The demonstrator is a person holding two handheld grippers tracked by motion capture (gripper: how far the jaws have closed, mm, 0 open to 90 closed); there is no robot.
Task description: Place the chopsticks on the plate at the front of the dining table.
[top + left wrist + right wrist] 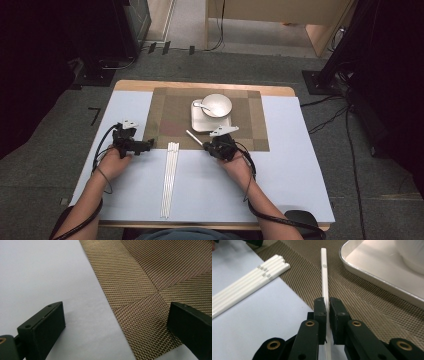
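My right gripper (206, 145) (326, 302) is shut on a single white chopstick (194, 137) (324, 277), which points ahead over the woven brown placemat (170, 120) (367, 305) toward the square metal tray (197, 124) (372, 272). A white bowl (216, 105) and a spoon (200, 105) sit on that tray. Several more white chopsticks (170, 175) (249, 282) lie bundled on the white table, left of the right gripper. My left gripper (146, 145) (115, 313) stands open at the mat's near left corner (150, 277), nothing between its jaws.
The white table top (215, 190) spreads wide in front of the person. Beyond the table are grey floor, cables and dark stands (345, 55) at both sides.
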